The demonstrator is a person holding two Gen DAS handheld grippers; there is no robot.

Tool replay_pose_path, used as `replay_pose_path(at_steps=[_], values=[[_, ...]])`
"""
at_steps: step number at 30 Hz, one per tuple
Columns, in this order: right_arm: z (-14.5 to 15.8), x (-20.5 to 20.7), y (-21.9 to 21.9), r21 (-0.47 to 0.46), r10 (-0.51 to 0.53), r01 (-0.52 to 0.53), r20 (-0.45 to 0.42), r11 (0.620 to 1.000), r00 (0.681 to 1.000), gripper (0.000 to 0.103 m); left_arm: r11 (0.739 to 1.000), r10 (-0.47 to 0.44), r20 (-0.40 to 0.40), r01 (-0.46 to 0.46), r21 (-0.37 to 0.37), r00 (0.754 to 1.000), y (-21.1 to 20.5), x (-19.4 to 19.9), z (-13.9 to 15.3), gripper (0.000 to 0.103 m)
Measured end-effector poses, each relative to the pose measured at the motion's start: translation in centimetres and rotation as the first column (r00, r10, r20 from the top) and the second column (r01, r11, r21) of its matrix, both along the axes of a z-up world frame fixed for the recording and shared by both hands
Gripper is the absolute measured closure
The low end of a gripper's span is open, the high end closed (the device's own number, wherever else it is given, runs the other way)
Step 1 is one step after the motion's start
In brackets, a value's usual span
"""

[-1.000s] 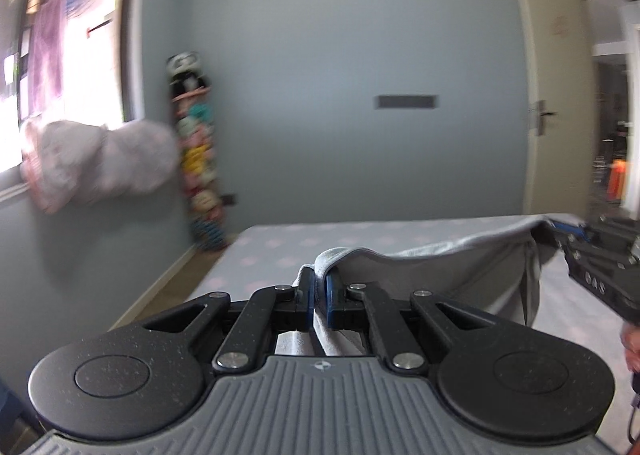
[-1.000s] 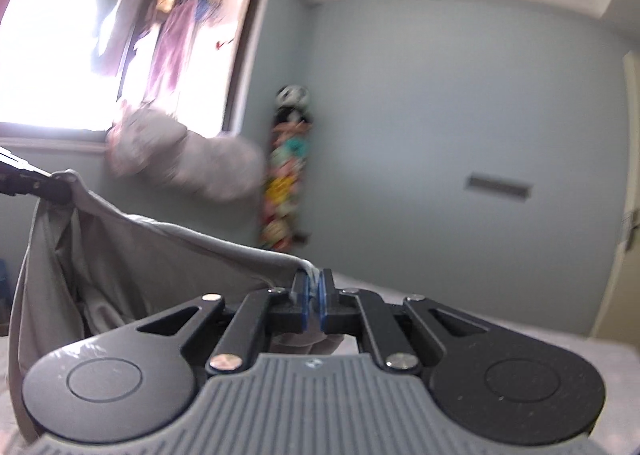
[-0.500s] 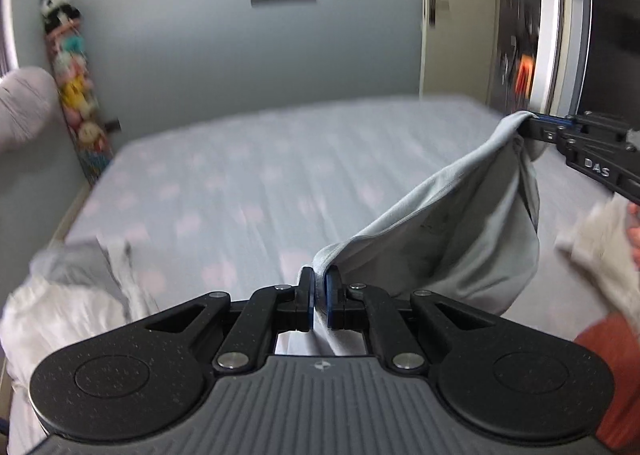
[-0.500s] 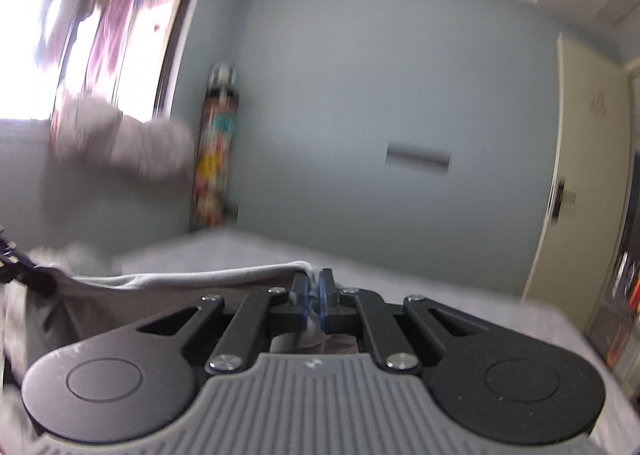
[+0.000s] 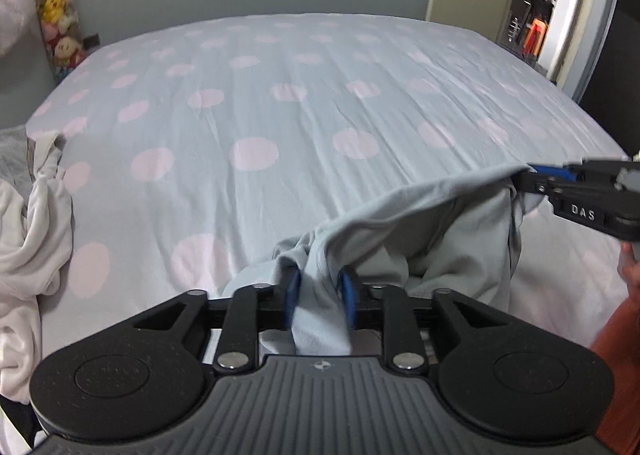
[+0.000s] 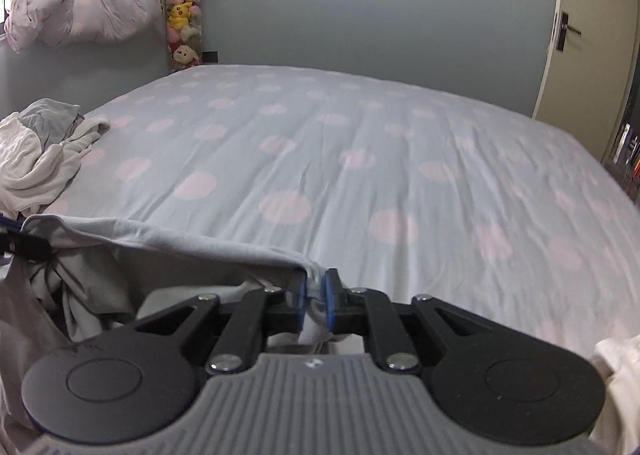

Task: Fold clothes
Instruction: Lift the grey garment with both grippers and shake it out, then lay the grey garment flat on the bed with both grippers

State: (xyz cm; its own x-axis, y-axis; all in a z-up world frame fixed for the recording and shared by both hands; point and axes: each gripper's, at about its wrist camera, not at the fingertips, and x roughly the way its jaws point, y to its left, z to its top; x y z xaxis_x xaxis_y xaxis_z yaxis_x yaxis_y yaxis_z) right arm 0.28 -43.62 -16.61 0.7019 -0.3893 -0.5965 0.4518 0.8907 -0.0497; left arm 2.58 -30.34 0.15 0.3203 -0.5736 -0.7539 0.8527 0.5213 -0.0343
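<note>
Both of your hand-held grippers have just been opening. The left hand-held gripper (image 5: 318, 297) has its pads parted with the grey garment (image 5: 436, 215) slack between them, no clamp. The same goes for the right hand-held gripper (image 6: 316, 297): there's a gap at the pads and the corner of the cloth is loose in it. The top edge runs stretched between the two grippers and the body of the garment sags onto the near side of the bed (image 5: 280, 103), likely so it lands flat for folding. An unfolded laundry pile (image 6: 36, 159) sits at the left, well apart.
</note>
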Motion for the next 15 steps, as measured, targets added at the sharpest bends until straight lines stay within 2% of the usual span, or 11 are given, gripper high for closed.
replay_pose_path(at_steps=[1, 3, 5, 7, 11, 13, 15], values=[[-0.1, -0.3, 0.1, -0.017, 0.007, -0.007, 0.005, 1.000, 1.000, 0.068, 1.000, -0.014, 0.019, 0.014, 0.000, 1.000, 0.2, -0.7, 0.4, 0.070], [0.2, -1.5, 0.8, -0.043, 0.017, -0.016, 0.025, 0.999, 1.000, 0.061, 0.999, -0.035, 0.061, 0.035, 0.001, 0.998, 0.8, -2.0, 1.1, 0.053], [1.0, -2.6, 1.0, -0.056, 0.024, -0.021, 0.055, 0.998, 0.998, 0.056, 0.999, -0.049, 0.116, 0.048, 0.007, 0.992, 1.5, -3.1, 1.9, 0.050], [1.8, -3.7, 1.1, -0.072, 0.027, -0.021, 0.088, 0.997, 0.996, 0.051, 0.998, -0.061, 0.133, 0.057, 0.035, 0.989, 2.0, -4.1, 2.5, 0.050], [1.5, -5.2, 1.1, -0.056, 0.011, -0.006, 0.097, 0.998, 0.995, 0.050, 0.989, -0.142, 0.024, 0.141, 0.054, 0.990, 2.3, -6.1, 2.3, 0.053], [0.7, -5.7, 1.0, -0.027, -0.005, 0.007, 0.093, 1.000, 0.996, 0.050, 0.984, -0.163, -0.009, 0.163, 0.078, 0.987, 1.6, -7.2, 1.4, 0.053], [0.1, -5.9, 0.8, -0.002, -0.020, 0.021, 0.091, 1.000, 0.996, 0.050, 0.978, -0.176, -0.001, 0.175, 0.115, 0.984, 0.7, -8.1, 0.1, 0.053]])
